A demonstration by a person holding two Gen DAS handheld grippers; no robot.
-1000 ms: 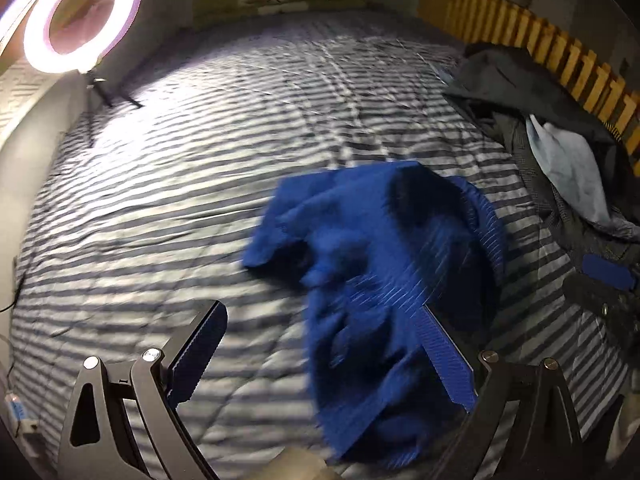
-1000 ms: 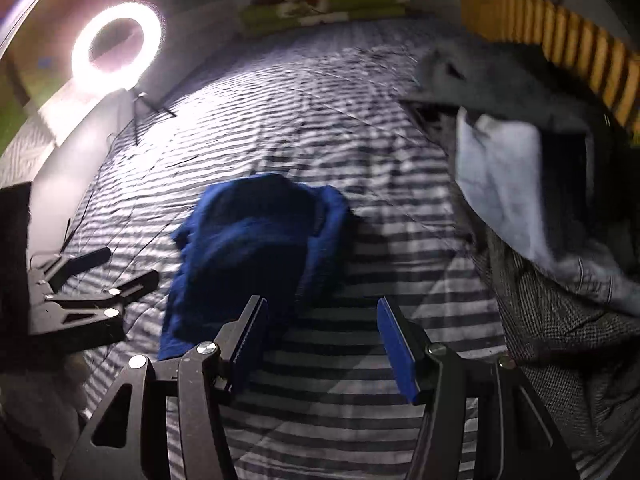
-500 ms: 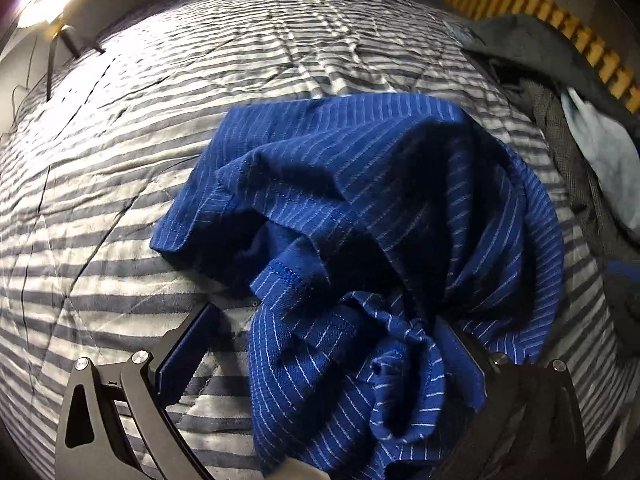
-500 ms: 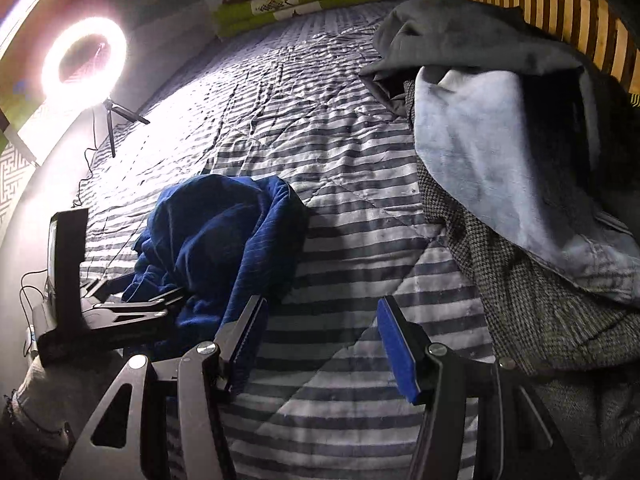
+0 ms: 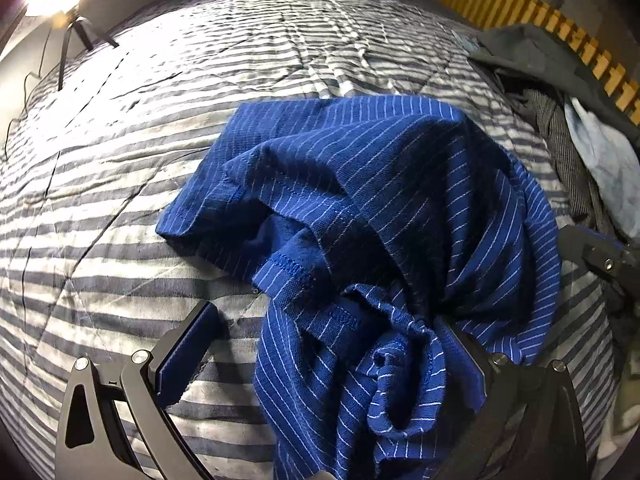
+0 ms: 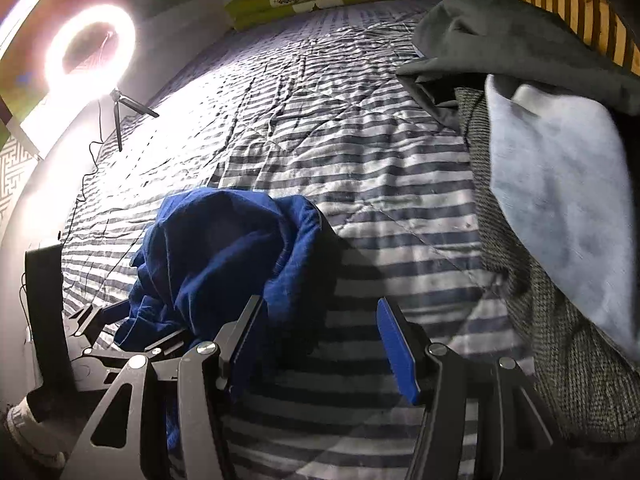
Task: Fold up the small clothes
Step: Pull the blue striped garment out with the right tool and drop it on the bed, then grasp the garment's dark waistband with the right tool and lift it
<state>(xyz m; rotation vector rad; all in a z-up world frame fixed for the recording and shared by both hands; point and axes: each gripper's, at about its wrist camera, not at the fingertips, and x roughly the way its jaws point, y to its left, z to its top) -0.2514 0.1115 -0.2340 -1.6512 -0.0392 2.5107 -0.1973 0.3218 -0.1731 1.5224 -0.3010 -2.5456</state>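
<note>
Lowered onto the striped quilt [image 5: 120, 184], blue shirt [image 5: 380, 216] lies crumpled, axis unclear.

No text, label or number is legible.

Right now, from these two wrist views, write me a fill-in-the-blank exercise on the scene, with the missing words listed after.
1. The crumpled blue garment carries thin white ____.
2. The left gripper has its jaws wide open, and the cloth lies ____ them.
3. The right gripper hovers over the striped quilt with ____ between its jaws.
4. The bright lamp on the small tripod is shaped like a ____.

Missing words: stripes; between; nothing; ring
</note>
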